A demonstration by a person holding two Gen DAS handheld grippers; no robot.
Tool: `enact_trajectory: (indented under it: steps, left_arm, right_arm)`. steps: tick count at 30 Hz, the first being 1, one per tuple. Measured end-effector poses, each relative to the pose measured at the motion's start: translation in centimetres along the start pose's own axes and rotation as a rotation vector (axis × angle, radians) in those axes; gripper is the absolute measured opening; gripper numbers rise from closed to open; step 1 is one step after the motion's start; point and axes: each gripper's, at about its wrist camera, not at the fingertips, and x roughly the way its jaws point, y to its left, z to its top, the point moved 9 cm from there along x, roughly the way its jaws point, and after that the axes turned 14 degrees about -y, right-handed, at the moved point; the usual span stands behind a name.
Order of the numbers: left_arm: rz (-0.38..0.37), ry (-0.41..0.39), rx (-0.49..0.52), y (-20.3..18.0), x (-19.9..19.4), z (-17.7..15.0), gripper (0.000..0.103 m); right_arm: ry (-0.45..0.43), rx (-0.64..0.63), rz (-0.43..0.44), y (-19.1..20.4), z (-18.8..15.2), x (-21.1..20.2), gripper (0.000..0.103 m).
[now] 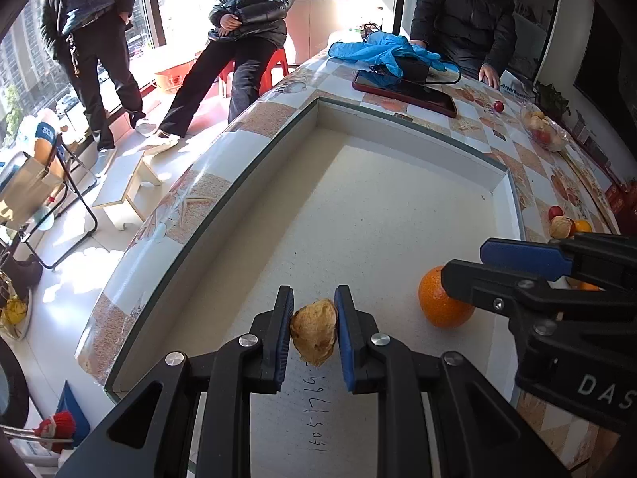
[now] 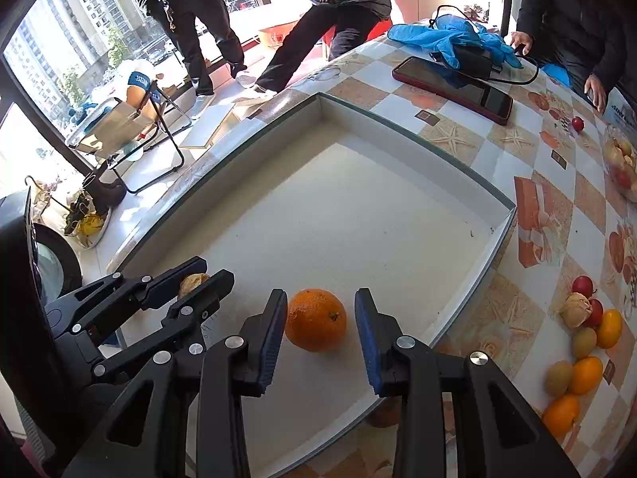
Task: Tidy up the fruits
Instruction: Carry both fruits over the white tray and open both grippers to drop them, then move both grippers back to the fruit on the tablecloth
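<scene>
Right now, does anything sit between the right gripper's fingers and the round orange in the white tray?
Nothing visible does. The round orange rests on the white tray floor directly between the right gripper fingers, with open gaps either side.

Bright window daylight, sharp, fisheye-bent edges

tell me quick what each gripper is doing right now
left gripper: shut on the tan husked fruit
right gripper: open, orange between its fingers
</scene>
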Motion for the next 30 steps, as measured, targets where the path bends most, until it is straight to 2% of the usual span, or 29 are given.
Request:
enact_trajectory:
  steps: [2, 3, 4, 5, 6, 8, 11, 12, 13, 19, 24, 27, 30]
  left_arm:
    - [0.009, -0.005, 0.005, 0.1, -0.1, -0.1, 0.026]
    - [0.012, -0.008, 0.01, 0.0, -0.1, -0.1, 0.033]
    - [0.013, -0.011, 0.014, -0.1, -0.2, -0.1, 0.041]
    - [0.017, -0.018, 0.016, -0.1, -0.3, 0.0, 0.058]
    - [0.02, -0.033, 0.016, -0.1, -0.6, 0.1, 0.074]
    - [0.027, -0.067, 0.015, -0.1, -1.2, 0.5, 0.081]
    - [0.02, -0.081, 0.023, -0.5, -1.7, 0.9, 0.082]
    - [0.016, -0.083, 0.019, -0.7, -1.8, 1.0, 0.083]
    - [0.007, -0.082, 0.013, -0.9, -1.9, 1.1, 0.083]
    - [-0.046, -0.08, 0.022, -3.5, -2.5, 1.3, 0.083]
    - [-0.101, -0.088, 0.07, -6.8, -3.3, 1.5, 0.083]
    - [-0.139, -0.09, 0.106, -9.1, -3.9, 1.6, 0.083]
    - [-0.174, -0.094, 0.14, -11.3, -4.5, 1.6, 0.083]
  right_arm:
    - [0.005, 0.005, 0.003, 0.0, 0.0, 0.0, 0.04]
    - [0.006, 0.011, 0.005, 0.0, -0.1, 0.0, 0.047]
    - [0.002, 0.018, 0.009, -0.1, 0.0, -0.1, 0.067]
    - [-0.008, 0.022, 0.006, -0.2, 0.1, -0.3, 0.082]
    - [-0.024, 0.021, -0.003, -0.3, 0.2, -0.6, 0.083]
    - [-0.044, 0.013, -0.021, -0.5, 0.4, -1.1, 0.083]
    - [-0.06, 0.034, -0.037, -1.4, 0.4, -2.0, 0.083]
    - [-0.063, 0.047, -0.043, -1.9, 0.3, -2.2, 0.087]
    - [-0.064, 0.06, -0.054, -2.4, 0.2, -2.5, 0.103]
    - [-0.138, 0.1, -0.156, -7.0, -1.1, -6.0, 0.103]
    - [-0.178, 0.133, -0.305, -12.6, -4.3, -9.2, 0.103]
    - [-0.187, 0.171, -0.38, -15.8, -6.6, -10.5, 0.103]
    - [-0.157, 0.208, -0.405, -18.2, -8.7, -10.4, 0.103]
